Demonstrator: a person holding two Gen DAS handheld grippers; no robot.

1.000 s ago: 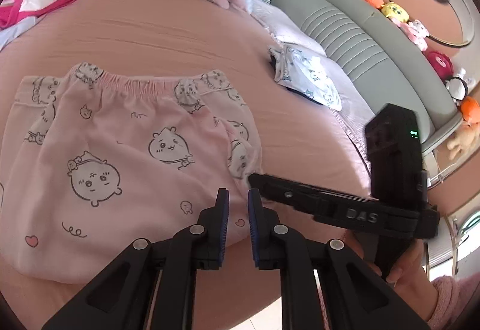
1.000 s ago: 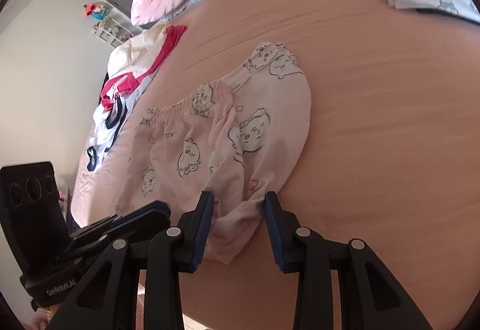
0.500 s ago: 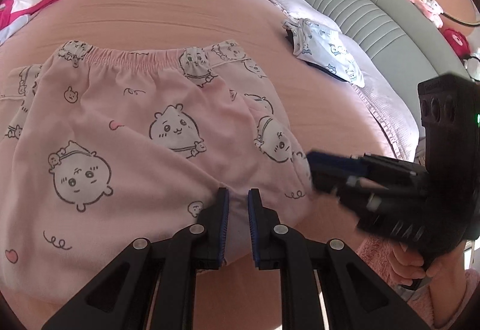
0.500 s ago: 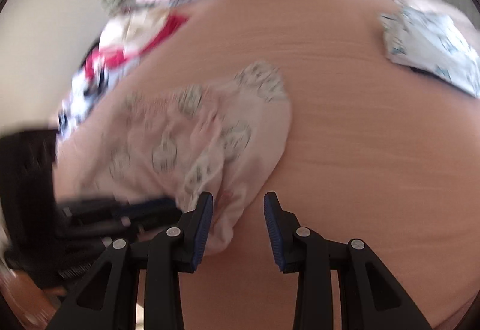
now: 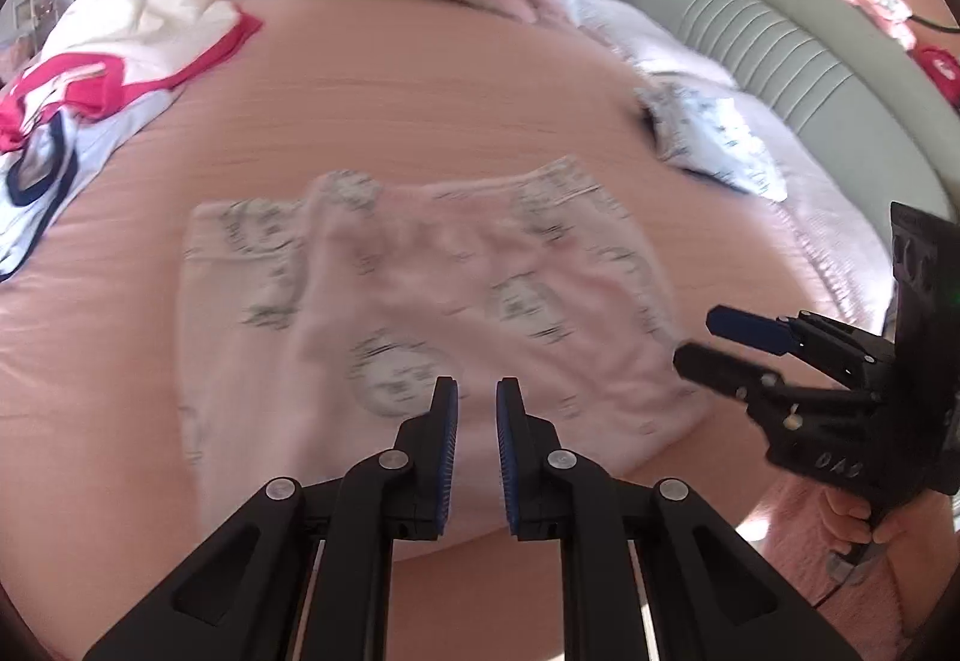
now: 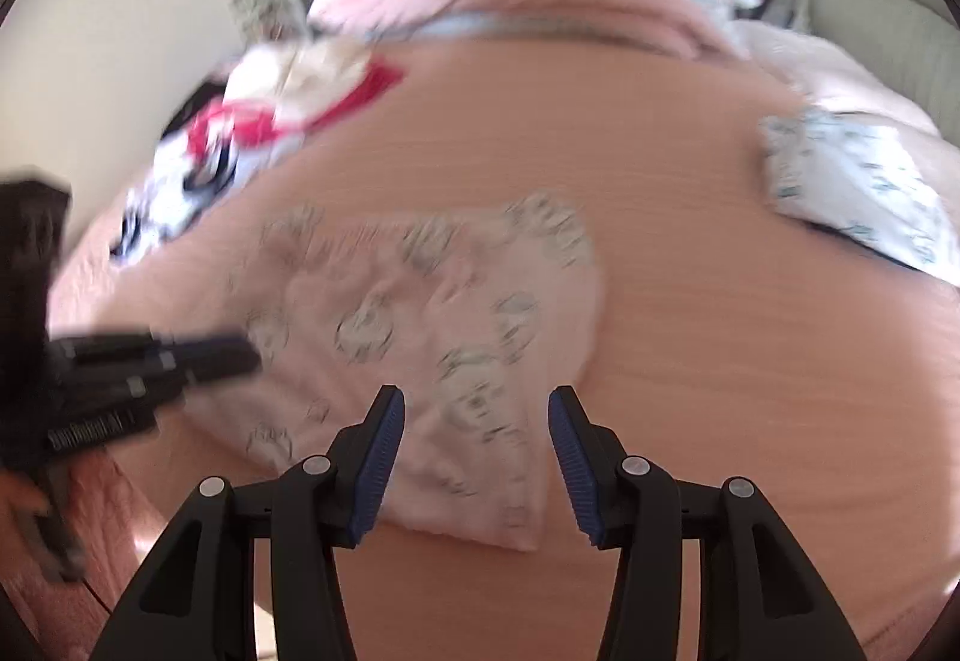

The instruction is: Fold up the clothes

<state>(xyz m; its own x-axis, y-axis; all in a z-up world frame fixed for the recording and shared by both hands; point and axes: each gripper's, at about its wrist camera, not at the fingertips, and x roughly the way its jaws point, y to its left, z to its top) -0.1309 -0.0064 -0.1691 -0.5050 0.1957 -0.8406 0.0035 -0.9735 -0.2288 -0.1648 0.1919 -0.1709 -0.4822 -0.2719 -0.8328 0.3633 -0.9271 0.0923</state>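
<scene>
Shorts on bed, centre.

Bare bedsheet lies open between pink shorts and folded garment.
</scene>
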